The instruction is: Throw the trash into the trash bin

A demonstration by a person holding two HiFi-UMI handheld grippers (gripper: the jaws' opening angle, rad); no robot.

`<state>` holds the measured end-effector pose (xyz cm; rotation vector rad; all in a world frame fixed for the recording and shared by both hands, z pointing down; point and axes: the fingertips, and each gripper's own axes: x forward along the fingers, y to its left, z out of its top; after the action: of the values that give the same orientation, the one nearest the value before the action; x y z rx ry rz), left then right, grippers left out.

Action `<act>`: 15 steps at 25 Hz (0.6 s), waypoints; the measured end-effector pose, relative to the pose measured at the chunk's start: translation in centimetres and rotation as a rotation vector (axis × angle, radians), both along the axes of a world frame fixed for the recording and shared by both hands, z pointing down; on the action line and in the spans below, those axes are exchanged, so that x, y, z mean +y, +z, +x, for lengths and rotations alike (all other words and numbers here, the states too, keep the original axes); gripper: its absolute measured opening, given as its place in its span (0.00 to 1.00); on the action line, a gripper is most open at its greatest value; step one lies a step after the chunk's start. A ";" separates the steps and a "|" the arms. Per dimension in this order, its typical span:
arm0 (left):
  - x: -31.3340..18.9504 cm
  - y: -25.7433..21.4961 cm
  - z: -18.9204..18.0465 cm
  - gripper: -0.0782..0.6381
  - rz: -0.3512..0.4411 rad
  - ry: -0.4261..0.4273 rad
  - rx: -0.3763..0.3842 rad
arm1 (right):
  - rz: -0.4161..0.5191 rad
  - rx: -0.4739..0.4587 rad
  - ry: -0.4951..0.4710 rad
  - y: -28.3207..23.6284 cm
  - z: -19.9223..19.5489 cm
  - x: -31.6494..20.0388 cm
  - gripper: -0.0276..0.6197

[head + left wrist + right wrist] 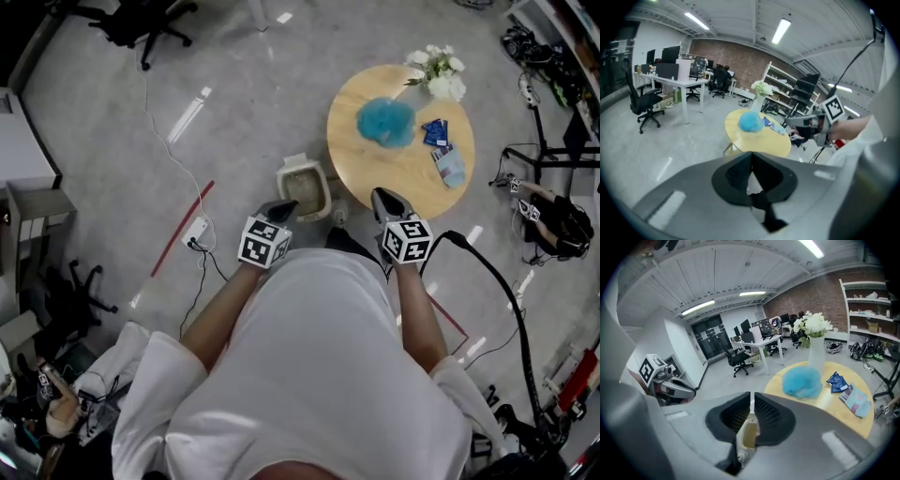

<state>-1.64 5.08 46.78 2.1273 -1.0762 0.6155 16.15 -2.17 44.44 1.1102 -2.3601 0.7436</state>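
A beige trash bin (305, 187) stands open on the floor beside a round wooden table (394, 169). On the table lie a fluffy blue bundle (386, 122) (802, 382), dark blue packets (435, 131) (837, 379) and a pale flat packet (450, 167) (857, 401). My left gripper (284, 206) (751, 157) hovers by the bin's near edge, its pads together and empty. My right gripper (382, 197) (753, 397) sits at the table's near rim. Its jaws are nearly together with a thin slit and nothing in it. The bin (749, 434) shows through that slit.
A vase of white flowers (438, 73) stands at the table's far edge. Cables and a power strip (195, 232) lie on the floor to the left. A thick black cable (506, 300) runs along the right. Desks, office chairs (644, 103) and shelves ring the room.
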 end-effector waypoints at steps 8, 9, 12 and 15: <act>-1.2 0.8 0.4 0.12 -0.027 -0.142 -0.016 | -0.023 0.004 -0.093 1.3 1.2 -4.3 0.08; -1.3 0.9 0.4 0.12 -0.032 -0.160 -0.017 | -0.023 0.009 -0.109 1.4 1.2 -4.8 0.08; -1.4 1.5 0.1 0.12 -0.056 -0.222 -0.019 | -0.022 0.031 -0.152 2.0 1.3 -6.4 0.08; -1.2 2.0 -0.4 0.12 -0.080 -0.288 -0.026 | -0.018 0.067 -0.200 2.8 1.7 -8.4 0.09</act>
<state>-2.02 3.86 48.76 1.8549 -1.3193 0.5393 17.84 -10.53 47.21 0.8614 -2.3598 0.6451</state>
